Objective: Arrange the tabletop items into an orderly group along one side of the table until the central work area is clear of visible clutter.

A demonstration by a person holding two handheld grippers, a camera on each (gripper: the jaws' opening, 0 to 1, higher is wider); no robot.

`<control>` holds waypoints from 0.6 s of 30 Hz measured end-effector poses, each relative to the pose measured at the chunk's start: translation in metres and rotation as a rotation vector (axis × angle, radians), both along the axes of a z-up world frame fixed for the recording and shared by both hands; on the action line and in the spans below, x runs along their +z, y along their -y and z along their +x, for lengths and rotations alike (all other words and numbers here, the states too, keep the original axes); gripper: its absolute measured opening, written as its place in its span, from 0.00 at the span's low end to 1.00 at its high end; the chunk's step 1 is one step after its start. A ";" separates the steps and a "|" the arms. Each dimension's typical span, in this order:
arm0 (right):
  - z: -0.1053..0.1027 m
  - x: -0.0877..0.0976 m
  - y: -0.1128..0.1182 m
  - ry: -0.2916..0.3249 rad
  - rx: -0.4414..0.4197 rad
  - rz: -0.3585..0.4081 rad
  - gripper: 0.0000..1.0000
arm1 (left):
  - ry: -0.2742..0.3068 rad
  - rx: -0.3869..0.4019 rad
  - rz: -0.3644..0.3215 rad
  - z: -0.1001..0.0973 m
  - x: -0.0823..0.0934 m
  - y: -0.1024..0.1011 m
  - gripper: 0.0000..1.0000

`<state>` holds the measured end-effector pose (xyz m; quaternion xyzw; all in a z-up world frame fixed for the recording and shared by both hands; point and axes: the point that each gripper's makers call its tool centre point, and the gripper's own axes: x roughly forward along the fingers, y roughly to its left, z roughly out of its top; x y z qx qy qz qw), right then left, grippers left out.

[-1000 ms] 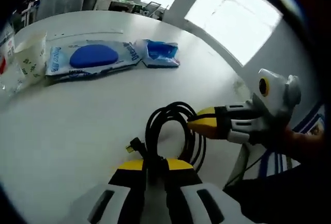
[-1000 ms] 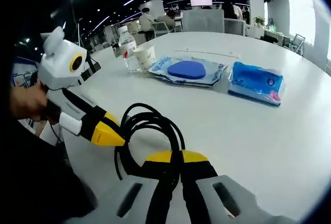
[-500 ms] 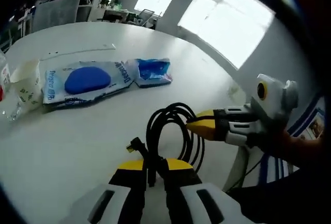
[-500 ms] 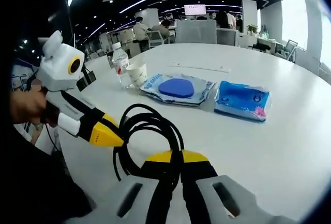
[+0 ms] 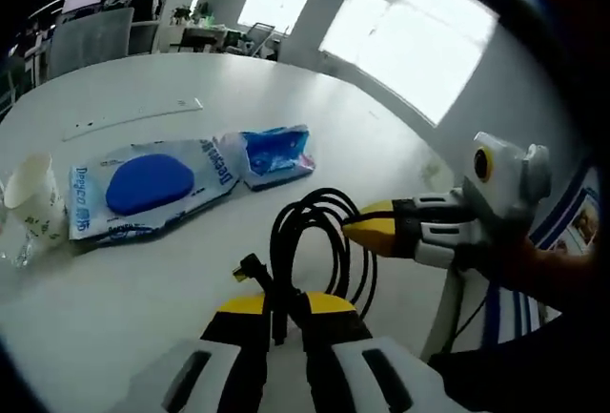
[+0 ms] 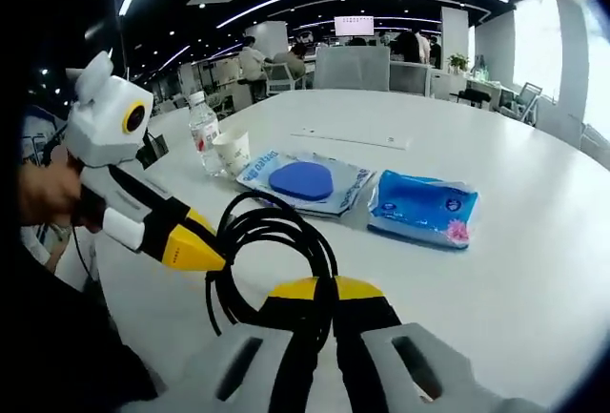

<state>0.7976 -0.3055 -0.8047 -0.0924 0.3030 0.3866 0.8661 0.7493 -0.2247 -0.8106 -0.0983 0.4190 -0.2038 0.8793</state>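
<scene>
Both tongs clamp the coiled black cable [image 5: 315, 241] between them: the left tongs [image 5: 283, 303] grip one side of the coil, the right tongs [image 6: 319, 291] the other. Beyond the tongs on the white desk [image 6: 534, 241] lie a blue pack [image 6: 421, 207], a pouch [image 6: 300, 181] and a cup [image 6: 232, 153]

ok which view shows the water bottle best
The right gripper view: the bottle stands upright behind the paper cup, cap and label visible. The left gripper view has at most a clear sliver at the left edge beside the cup, too cut off to call a bottle.
</scene>
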 end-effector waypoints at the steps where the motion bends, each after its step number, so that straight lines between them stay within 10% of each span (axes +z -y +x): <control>1: 0.002 0.000 0.001 0.007 -0.002 -0.001 0.00 | 0.001 0.000 0.001 0.003 -0.001 0.000 0.10; 18: 0.033 -0.013 0.009 0.012 -0.082 -0.003 0.00 | -0.045 0.015 -0.007 0.038 -0.020 0.008 0.10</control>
